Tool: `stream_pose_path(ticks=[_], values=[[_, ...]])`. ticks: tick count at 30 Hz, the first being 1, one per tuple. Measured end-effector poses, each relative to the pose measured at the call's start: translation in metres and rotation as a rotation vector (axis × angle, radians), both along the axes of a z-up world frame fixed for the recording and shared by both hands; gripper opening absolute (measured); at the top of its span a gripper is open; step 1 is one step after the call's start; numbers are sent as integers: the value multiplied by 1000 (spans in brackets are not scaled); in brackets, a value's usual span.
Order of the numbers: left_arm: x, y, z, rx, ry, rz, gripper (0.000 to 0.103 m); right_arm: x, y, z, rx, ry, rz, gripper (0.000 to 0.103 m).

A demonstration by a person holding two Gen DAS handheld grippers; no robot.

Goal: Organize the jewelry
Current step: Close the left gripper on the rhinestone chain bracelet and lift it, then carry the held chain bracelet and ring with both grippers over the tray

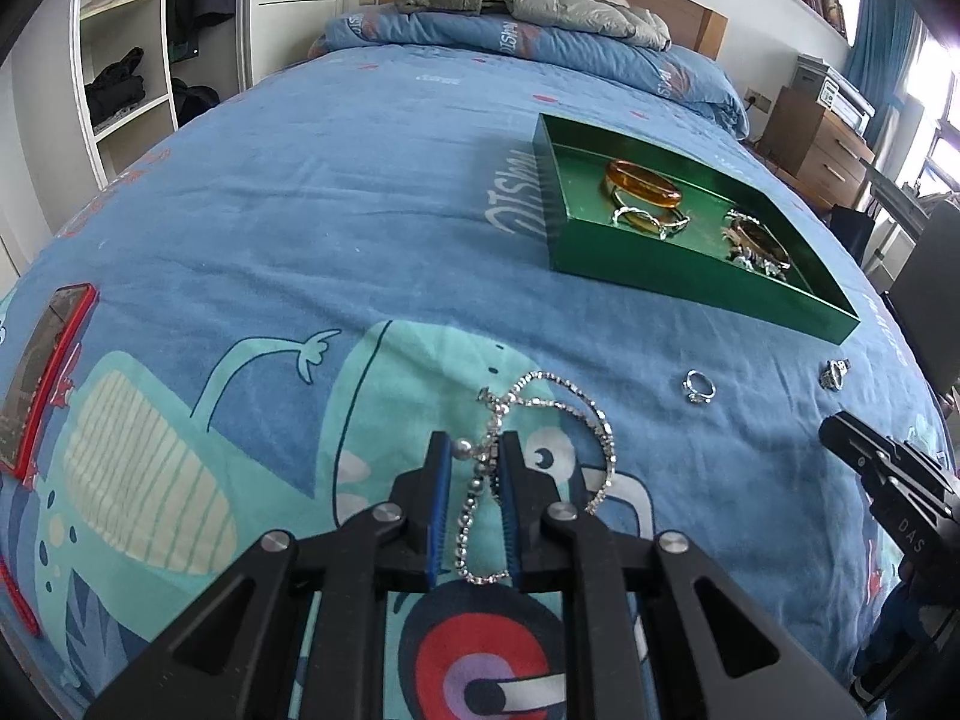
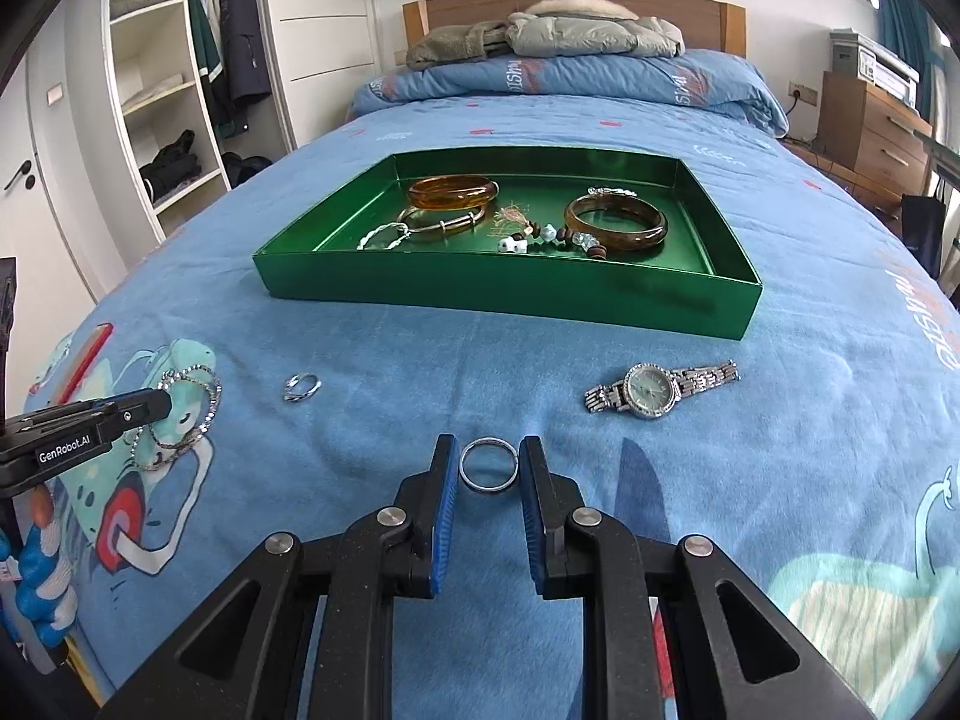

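left jaws (image 1: pixel 474 450) pinch rhinestone necklace (image 1: pixel 558 402); right jaws (image 2: pixel 487 465) grip silver ring (image 2: pixel 487 463).

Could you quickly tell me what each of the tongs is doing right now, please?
Left tongs: closed on the rhinestone necklace.
Right tongs: closed on a plain silver ring.

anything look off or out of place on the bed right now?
Nothing damaged or spilled. Loose pieces still lie outside the green tray: a wristwatch and a small ring on the bedspread. The left gripper holds a rhinestone chain that dangles in tangled loops; the right gripper holds a plain ring.
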State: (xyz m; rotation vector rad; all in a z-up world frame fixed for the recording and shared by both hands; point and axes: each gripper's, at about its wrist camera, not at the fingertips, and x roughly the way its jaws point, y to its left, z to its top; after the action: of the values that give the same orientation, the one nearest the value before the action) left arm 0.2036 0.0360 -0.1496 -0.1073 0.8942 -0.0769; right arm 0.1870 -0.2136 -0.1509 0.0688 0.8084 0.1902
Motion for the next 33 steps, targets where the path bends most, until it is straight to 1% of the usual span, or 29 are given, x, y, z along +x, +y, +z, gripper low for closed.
stream_pose_path(ticks=[4, 11, 20, 33], values=[[-12, -5, 12, 8, -15, -8, 14, -14, -1, 10, 25, -13, 1, 20], [-36, -17, 37, 15, -52, -30, 14, -44, -3, 33, 35, -52, -2, 20], [-64, -20, 64, 3, -98, -49, 14, -80, -5, 52, 44, -81, -5, 20], [-83, -13, 80, -25, -135, -71, 14, -104, -2, 69, 15, -105, -4, 20]])
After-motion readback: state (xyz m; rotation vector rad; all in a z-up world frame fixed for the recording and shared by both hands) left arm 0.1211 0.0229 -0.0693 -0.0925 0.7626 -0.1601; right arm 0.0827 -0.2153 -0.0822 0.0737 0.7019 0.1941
